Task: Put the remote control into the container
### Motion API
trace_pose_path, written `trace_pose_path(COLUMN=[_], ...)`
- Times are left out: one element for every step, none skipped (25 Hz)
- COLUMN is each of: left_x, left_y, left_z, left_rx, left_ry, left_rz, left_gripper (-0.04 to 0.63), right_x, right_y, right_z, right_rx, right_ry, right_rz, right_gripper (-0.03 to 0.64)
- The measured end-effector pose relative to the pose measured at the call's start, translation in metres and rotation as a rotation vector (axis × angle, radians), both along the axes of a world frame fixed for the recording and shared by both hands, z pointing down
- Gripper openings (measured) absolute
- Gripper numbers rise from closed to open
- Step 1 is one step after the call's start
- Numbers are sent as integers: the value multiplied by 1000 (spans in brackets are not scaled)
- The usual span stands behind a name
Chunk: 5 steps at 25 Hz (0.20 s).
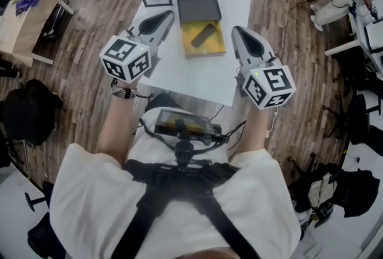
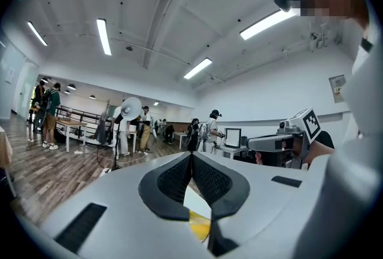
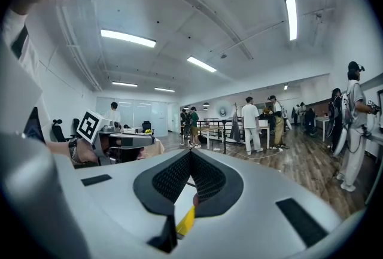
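Remote (image 1: 204, 34) lies in yellow tray (image 1: 213, 46) on counter (image 1: 197, 75), dark box (image 1: 198, 2) just behind; left gripper (image 1: 170, 14) and right gripper (image 1: 236, 30) hover closed and empty, so either already placed, or box transfer pending.

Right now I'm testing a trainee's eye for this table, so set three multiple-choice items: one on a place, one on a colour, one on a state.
1. Where does the remote control lie?
A. on the floor
B. on the yellow tray
C. between a gripper's fingers

2. What colour is the box behind that tray?
A. dark grey to black
B. red
C. white

3. How do the fingers of the left gripper stand?
A. shut, with nothing held
B. wide apart
C. shut on the remote control

Key: 1 B, the head view shows it resting on the tray. 2 A, the box shows dark against the white table. 3 A, the left gripper view shows the fingers meeting with nothing between them.
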<state>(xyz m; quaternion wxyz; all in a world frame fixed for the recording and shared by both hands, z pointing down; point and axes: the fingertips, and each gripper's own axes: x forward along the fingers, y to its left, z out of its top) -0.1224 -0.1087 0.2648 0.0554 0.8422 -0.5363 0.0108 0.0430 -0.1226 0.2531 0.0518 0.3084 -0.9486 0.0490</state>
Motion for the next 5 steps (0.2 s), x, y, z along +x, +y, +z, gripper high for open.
trace_pose_path(left_x=[0, 0, 0, 0, 0], left_y=[0, 1, 1, 2, 2], left_z=[0, 0, 0, 0, 0], left_rx=[0, 0, 0, 0, 0], left_ry=[0, 0, -1, -2, -2], left_rz=[-1, -4, -6, -9, -11], left_gripper=[12, 12, 12, 12, 12], right_x=[0, 0, 0, 0, 0], right_y=[0, 1, 1, 1, 1], right_z=[0, 0, 0, 1, 1], right_rx=[0, 0, 0, 0, 0], right_ry=[0, 1, 2, 3, 4], right_rz=[-1, -3, -4, -6, -7], right_gripper=[3, 3, 3, 3, 3])
